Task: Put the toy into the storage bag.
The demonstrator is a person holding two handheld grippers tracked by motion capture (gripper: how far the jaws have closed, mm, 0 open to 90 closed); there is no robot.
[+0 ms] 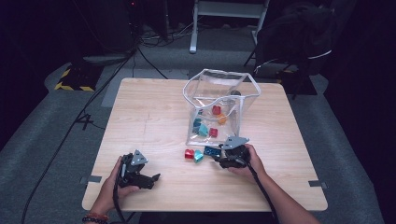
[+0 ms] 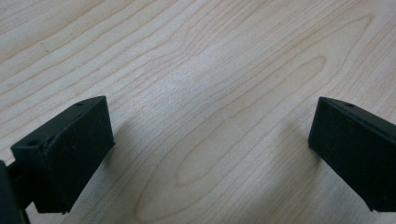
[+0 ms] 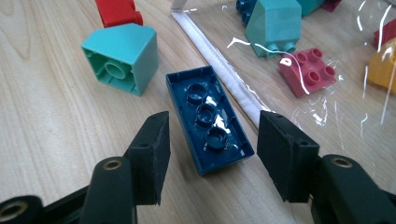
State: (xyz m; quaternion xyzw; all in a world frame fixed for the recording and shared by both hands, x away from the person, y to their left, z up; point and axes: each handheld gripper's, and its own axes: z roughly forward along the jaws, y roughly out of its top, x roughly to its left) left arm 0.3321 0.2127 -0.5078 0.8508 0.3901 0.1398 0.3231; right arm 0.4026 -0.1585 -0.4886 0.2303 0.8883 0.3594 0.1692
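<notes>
A dark blue brick (image 3: pixel 209 126) lies upside down on the wooden table (image 3: pixel 51 121), against the white rim of a clear plastic bag (image 3: pixel 210 51). My right gripper (image 3: pixel 213 135) is open, one jaw on each side of the brick with a gap at both pads. Just beyond it lie a teal brick (image 3: pixel 122 58) and a red brick (image 3: pixel 117 11). From the high view, the right gripper (image 1: pixel 215 155) sits at the blue brick (image 1: pixel 212 151) in front of the bag (image 1: pixel 219 74). My left gripper (image 1: pixel 156 178) rests open near the table's front left, with bare wood between its jaws (image 2: pixel 210 140).
Inside the bag lie several bricks, among them a teal one (image 3: pixel 273 23), a pink one (image 3: pixel 308 70) and a yellow one (image 3: pixel 383 65). The bag stands upright at the table's back middle. A dark chair (image 1: pixel 299 37) and cables stand beyond the table's far edge.
</notes>
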